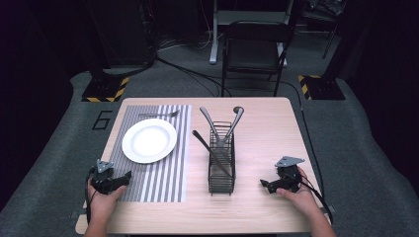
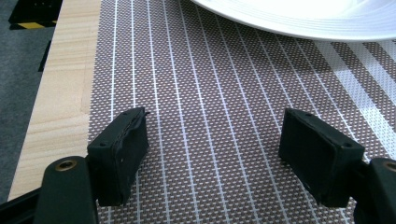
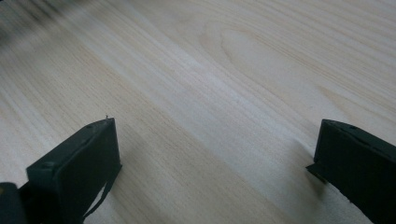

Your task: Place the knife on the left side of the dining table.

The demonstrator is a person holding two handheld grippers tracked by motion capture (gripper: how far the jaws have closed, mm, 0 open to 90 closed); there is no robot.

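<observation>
A white plate (image 1: 149, 140) lies on a striped placemat (image 1: 163, 173) at the table's left, with a fork (image 1: 160, 114) on the mat beyond it. A black wire caddy (image 1: 221, 165) in the middle holds a knife and two spoons. My left gripper (image 1: 127, 176) rests at the mat's near left corner, open and empty; in the left gripper view its jaws (image 2: 212, 140) stand wide over the mat, the plate's rim (image 2: 299, 23) ahead. My right gripper (image 1: 263, 183) sits on bare wood right of the caddy, open, with nothing between its jaws (image 3: 215, 154).
The wooden table (image 1: 267, 128) has bare room to the right of the caddy and along its near edge. A black folding chair (image 1: 254, 47) stands beyond the far edge. Cables and stand bases lie on the grey floor.
</observation>
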